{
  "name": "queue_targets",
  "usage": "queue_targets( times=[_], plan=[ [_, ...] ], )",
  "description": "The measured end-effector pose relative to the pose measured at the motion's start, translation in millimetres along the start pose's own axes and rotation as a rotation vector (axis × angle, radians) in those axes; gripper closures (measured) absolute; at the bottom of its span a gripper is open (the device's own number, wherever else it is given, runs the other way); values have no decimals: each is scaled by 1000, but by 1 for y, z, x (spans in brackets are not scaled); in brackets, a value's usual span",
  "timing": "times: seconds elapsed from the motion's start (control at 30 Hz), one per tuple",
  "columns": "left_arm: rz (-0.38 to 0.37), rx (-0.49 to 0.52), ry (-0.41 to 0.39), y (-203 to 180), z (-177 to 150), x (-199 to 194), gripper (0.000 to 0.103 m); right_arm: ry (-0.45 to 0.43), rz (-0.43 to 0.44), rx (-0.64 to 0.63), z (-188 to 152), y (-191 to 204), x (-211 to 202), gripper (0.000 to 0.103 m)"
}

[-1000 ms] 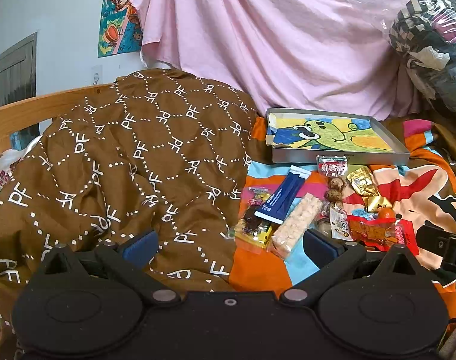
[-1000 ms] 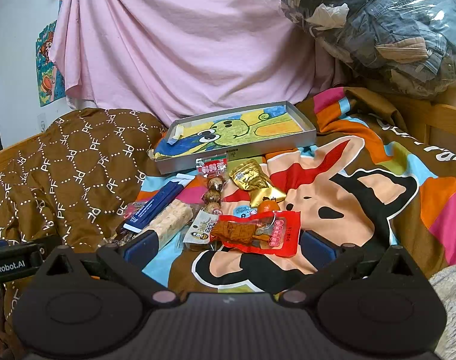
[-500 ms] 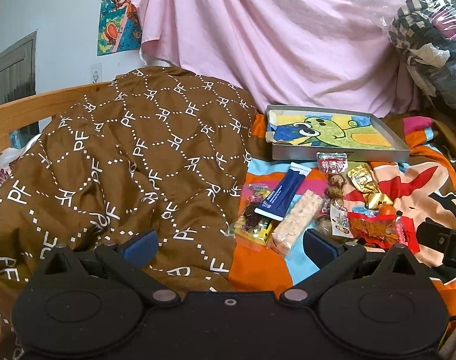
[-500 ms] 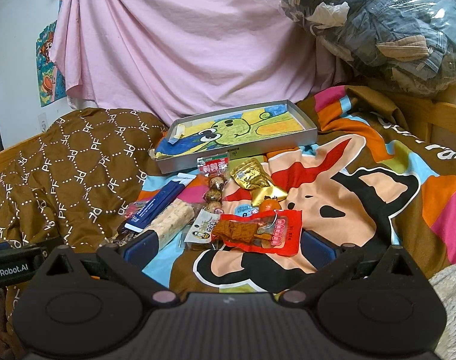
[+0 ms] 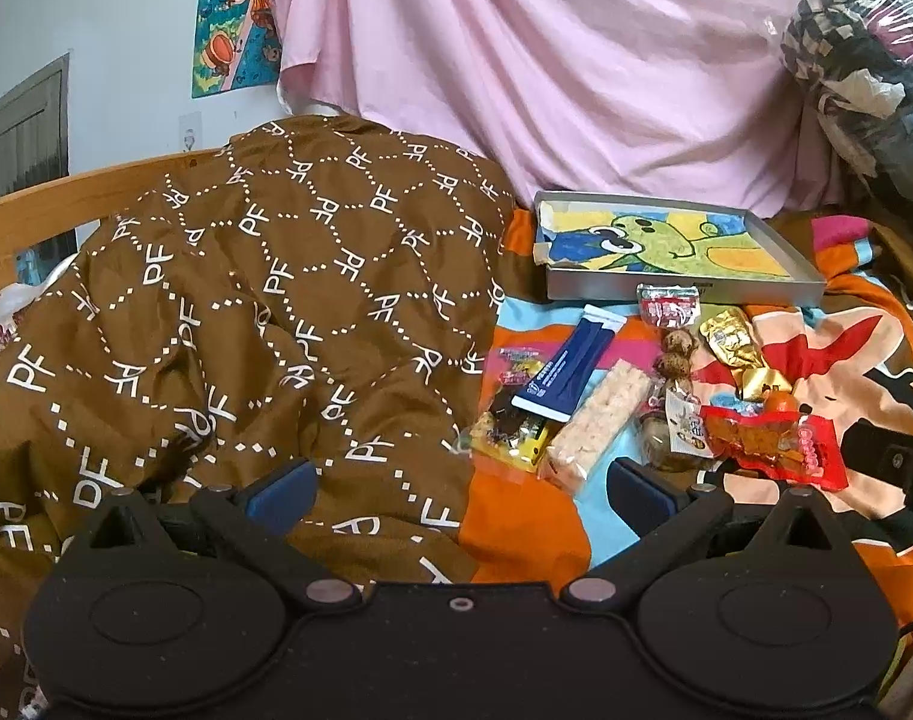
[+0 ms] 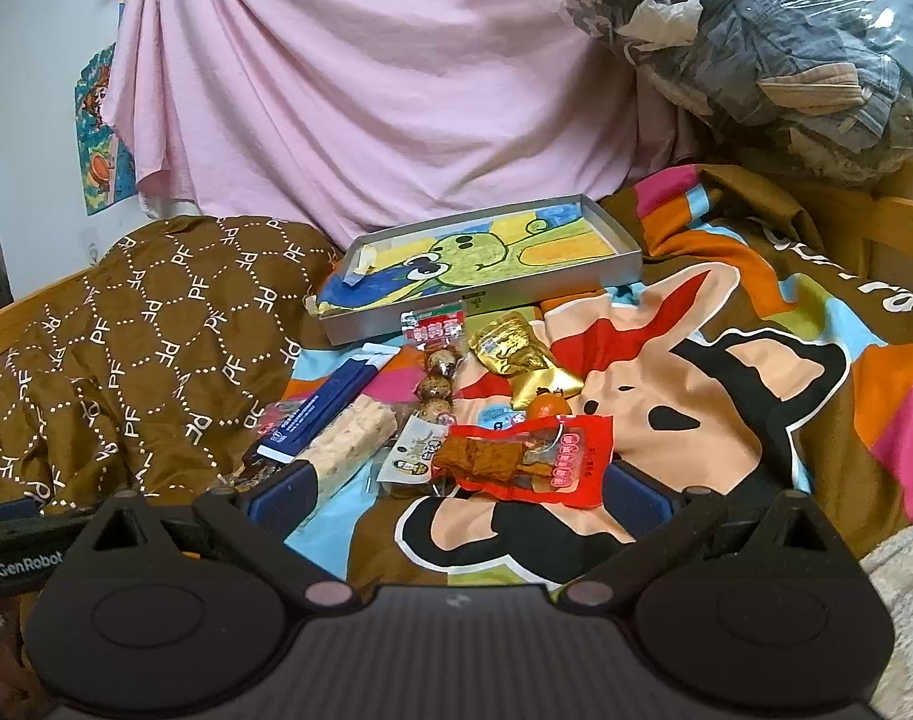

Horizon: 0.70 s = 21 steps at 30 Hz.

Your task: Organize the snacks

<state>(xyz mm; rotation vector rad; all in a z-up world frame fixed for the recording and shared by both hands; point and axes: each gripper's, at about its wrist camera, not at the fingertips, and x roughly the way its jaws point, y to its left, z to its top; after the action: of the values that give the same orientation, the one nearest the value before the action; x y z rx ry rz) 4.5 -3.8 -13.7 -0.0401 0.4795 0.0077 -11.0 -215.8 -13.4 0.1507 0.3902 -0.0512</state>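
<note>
Both views are bright and evenly lit by soft daylight; its source cannot be placed. Shadows are faint, lying only in the folds of the pink sheet [image 6: 360,102] and the brown quilt [image 5: 228,324]. Glare shows on the clear plastic bag of clothes [image 6: 774,42] at far right and on the gold packet [image 6: 513,348]. Fisheye distortion bends the wooden bed rail [image 5: 78,192] and darkens all 4 corners. The middle is sharp; small print on the wrappers is unreadable. The near black housing of each claw is underexposed.
</note>
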Motion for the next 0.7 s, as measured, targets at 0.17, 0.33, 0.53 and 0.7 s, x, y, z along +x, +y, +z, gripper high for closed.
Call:
queue_targets(
  times=[0.17,0.33,0.53,0.7],
  plan=[
    [3,1,19,-1,0,6,1,9,6,4,2,-2,3,0],
    [-10,22,38,-3,5,20,1,41,46,21,14,-9,15,0],
    [-27,5,76,-4,18,49,1,62,86,-20,35,-14,39,0],
    [-89,39,84,-14,31,73,1,101,144,-89,52,-23,67,0]
  ],
)
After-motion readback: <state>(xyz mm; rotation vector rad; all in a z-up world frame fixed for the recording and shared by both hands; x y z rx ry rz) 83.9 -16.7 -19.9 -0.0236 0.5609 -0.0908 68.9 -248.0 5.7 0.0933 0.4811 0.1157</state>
